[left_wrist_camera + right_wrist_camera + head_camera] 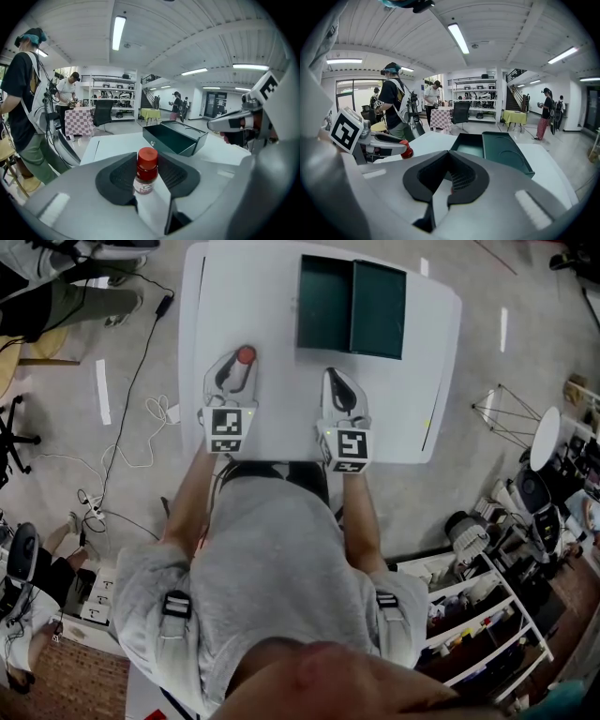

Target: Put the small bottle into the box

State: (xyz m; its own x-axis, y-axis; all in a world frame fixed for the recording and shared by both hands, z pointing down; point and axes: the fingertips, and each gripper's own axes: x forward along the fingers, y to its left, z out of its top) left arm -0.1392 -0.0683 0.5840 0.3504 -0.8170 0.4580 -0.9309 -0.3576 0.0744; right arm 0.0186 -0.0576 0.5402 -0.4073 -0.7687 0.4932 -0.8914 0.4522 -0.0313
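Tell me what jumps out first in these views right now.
The red-capped small bottle stands upright on the white table, clamped between the left gripper's pads. At the table's far side, the dark green box lies open and empty. The right gripper sits beside the left with nothing between its jaws.
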